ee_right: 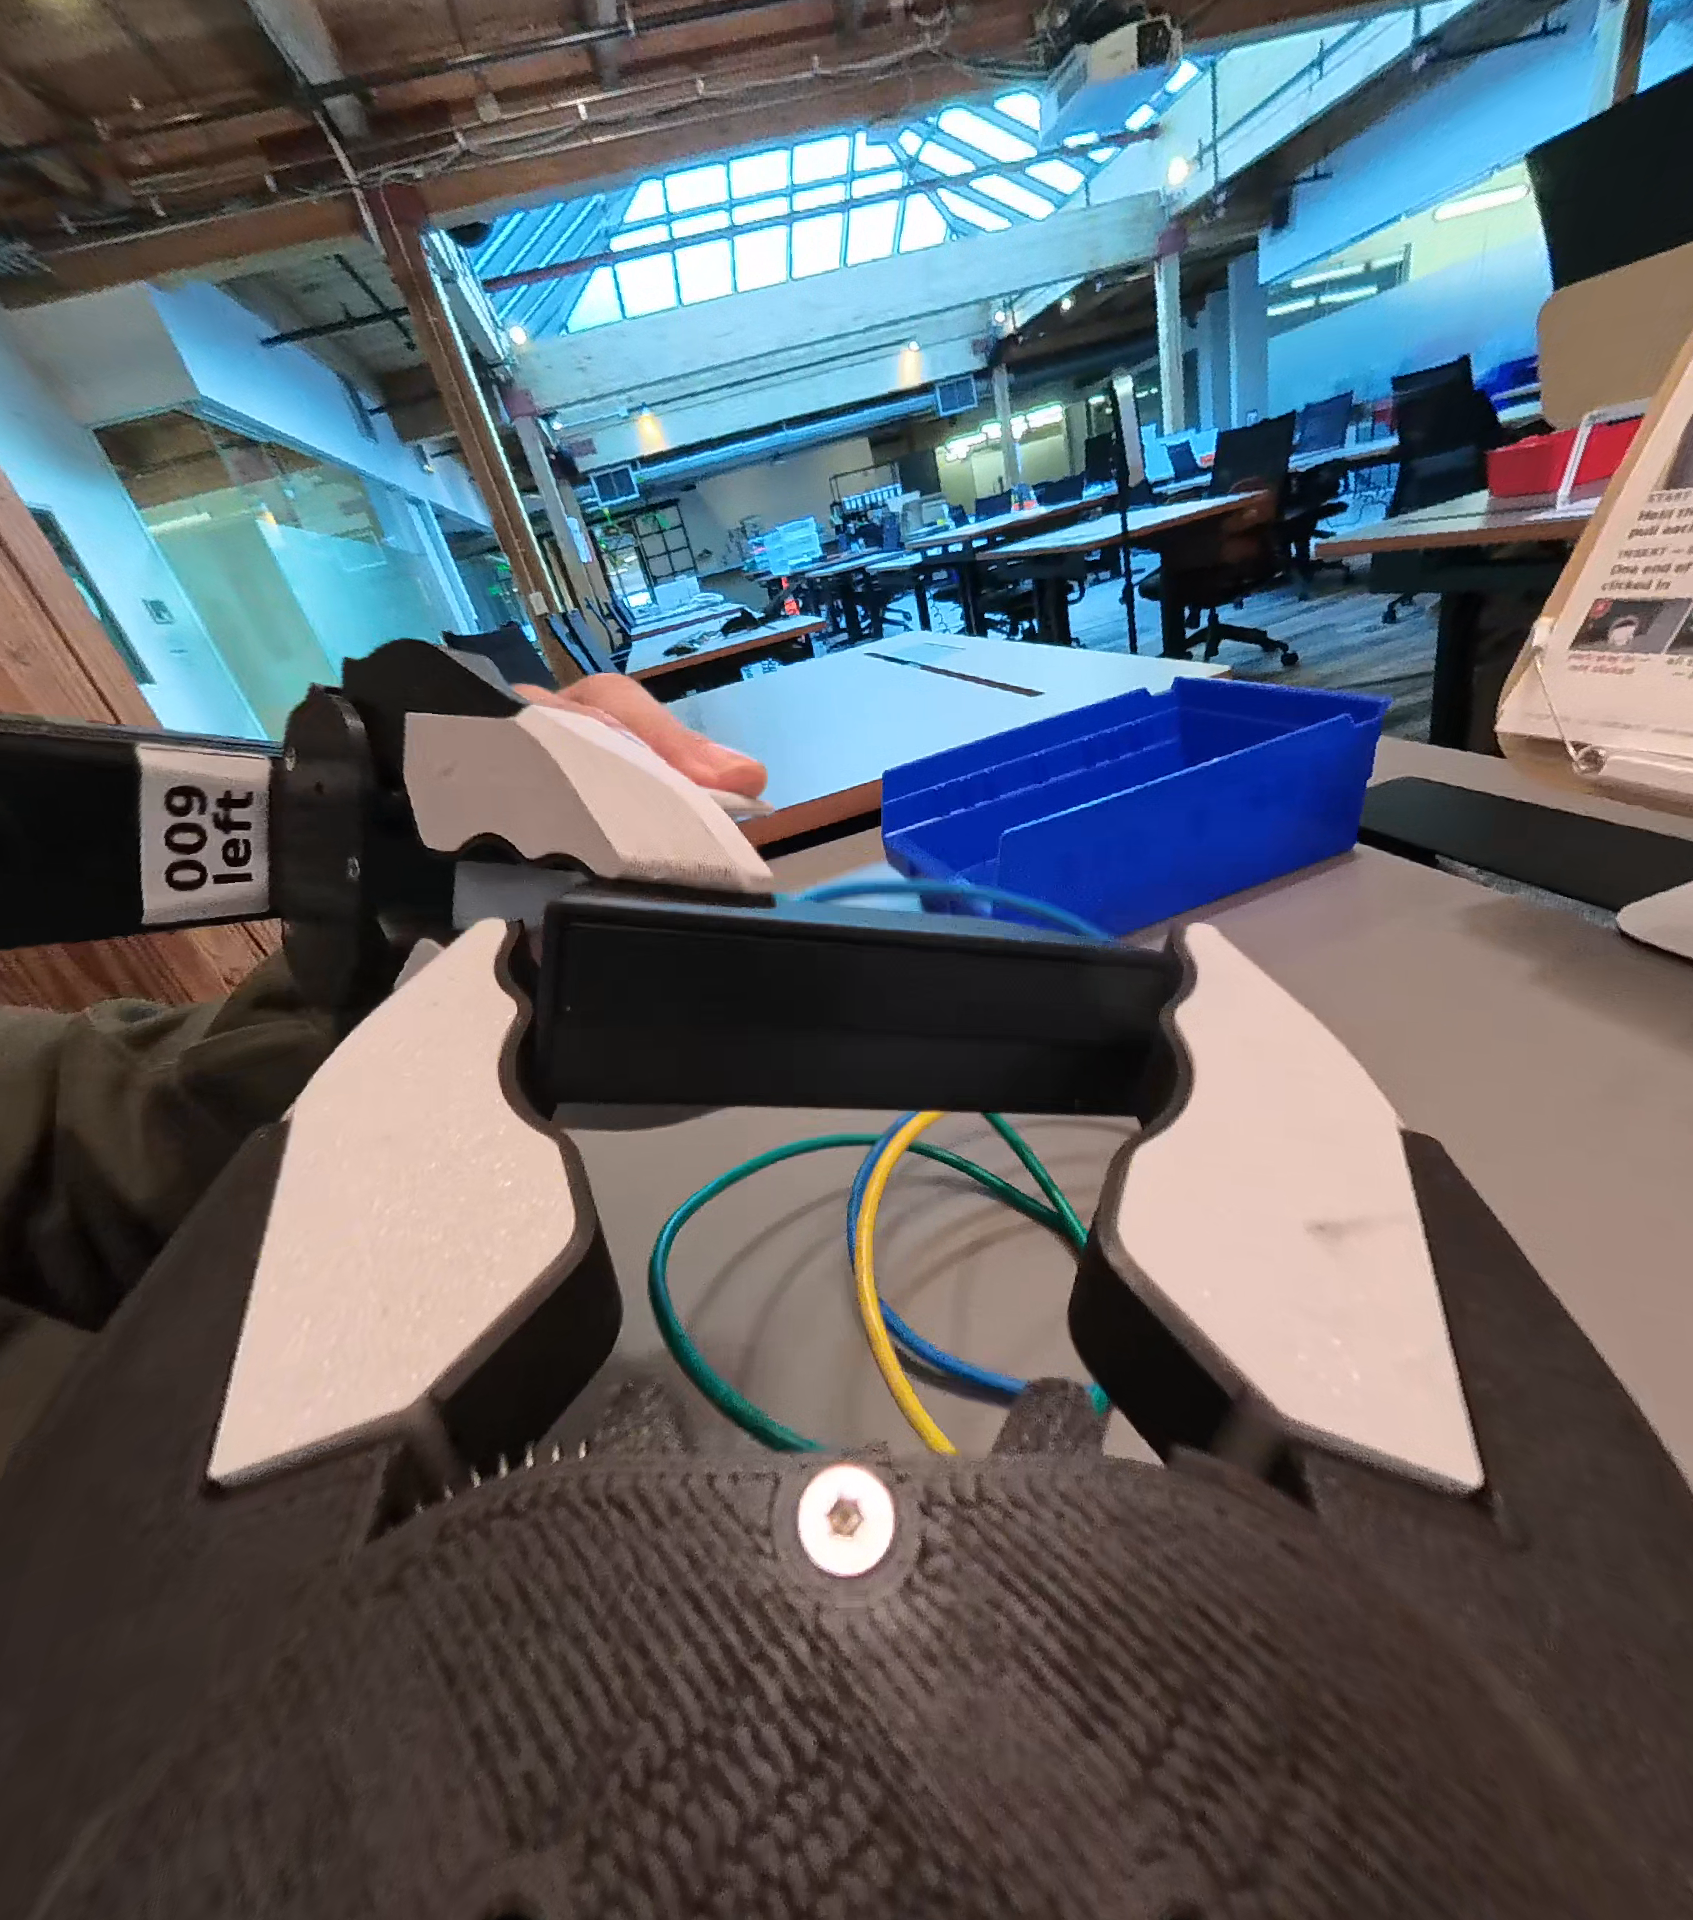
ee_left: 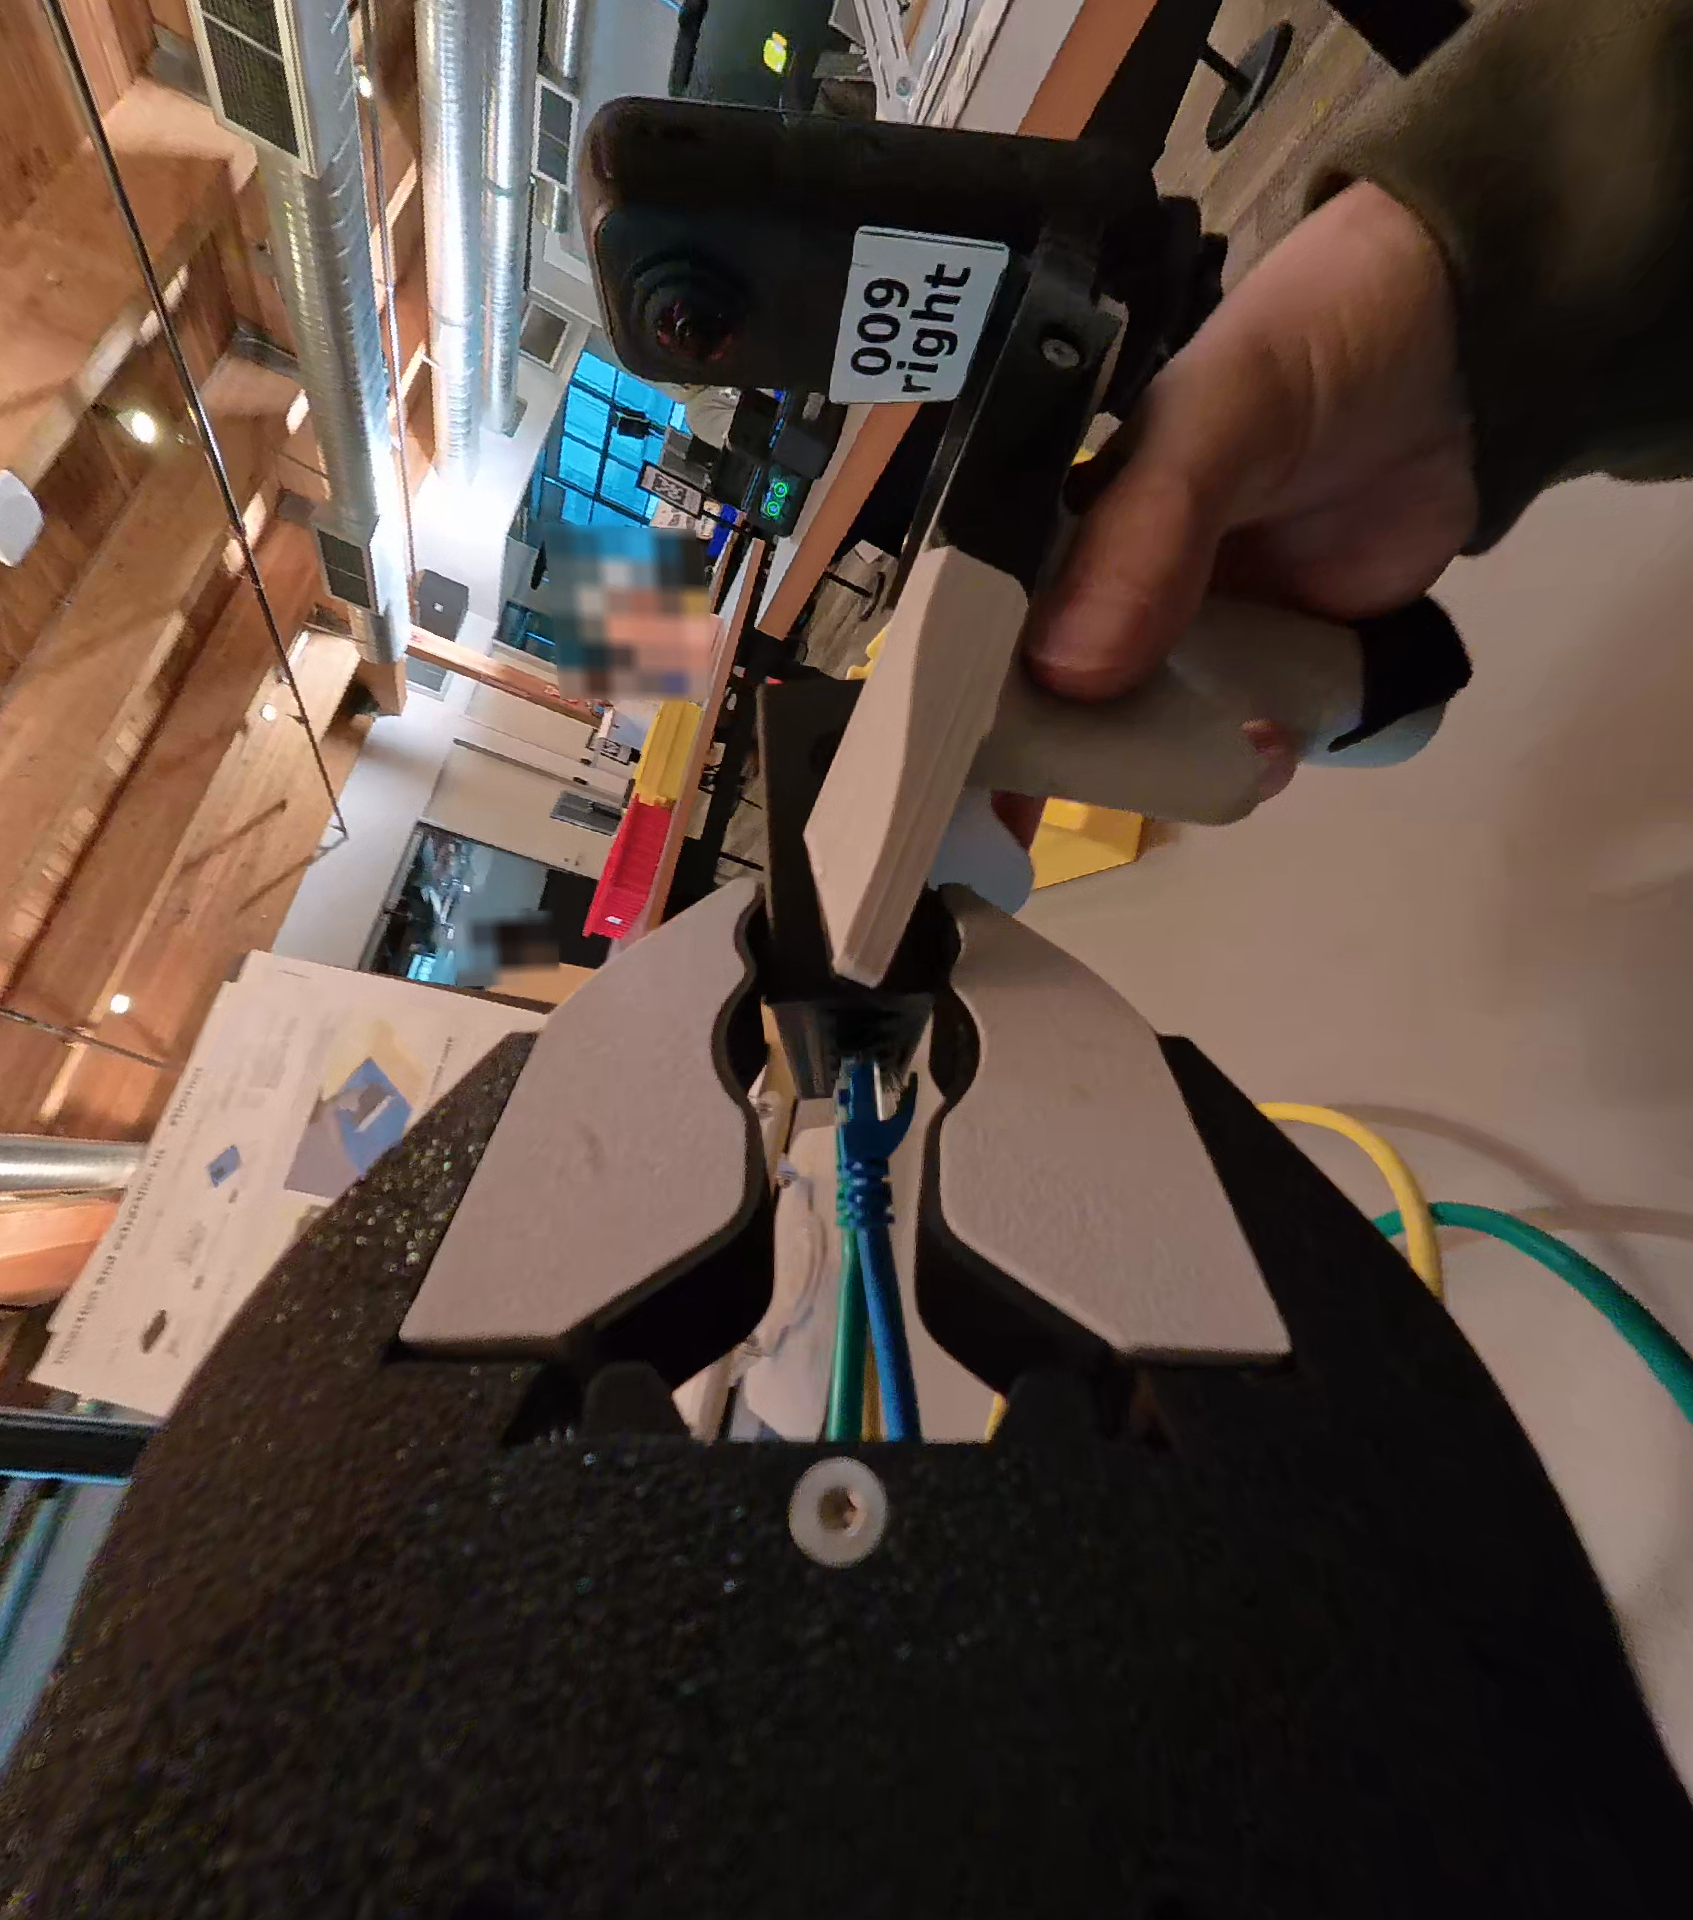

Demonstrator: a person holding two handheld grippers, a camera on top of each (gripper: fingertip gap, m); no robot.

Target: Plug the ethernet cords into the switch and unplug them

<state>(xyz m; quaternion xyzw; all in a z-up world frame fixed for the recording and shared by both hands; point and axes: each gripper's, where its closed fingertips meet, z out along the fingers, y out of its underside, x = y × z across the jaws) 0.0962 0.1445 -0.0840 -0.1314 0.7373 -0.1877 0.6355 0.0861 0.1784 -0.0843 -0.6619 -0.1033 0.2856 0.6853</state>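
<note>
Up close, the right gripper [ee_right: 847,1023] is clamped on the black ethernet switch [ee_right: 842,1013], held lengthwise between its fingertips above the grey table [ee_right: 1548,1039]. At the switch's edge, the left gripper [ee_left: 847,1039] grips the blue ethernet cord [ee_left: 868,1164] by its plug. Green [ee_right: 717,1174] and yellow [ee_right: 873,1299] cords loop loose on the table. Behind, the blue plastic bin [ee_right: 1133,800] shows nothing inside.

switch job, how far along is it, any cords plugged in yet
Done: the right gripper clamps the black switch off the table. In hand: the left gripper pinches the blue cord plug at the switch; whether it is seated is hidden. Left: the green cord and yellow cord look loose.
</note>
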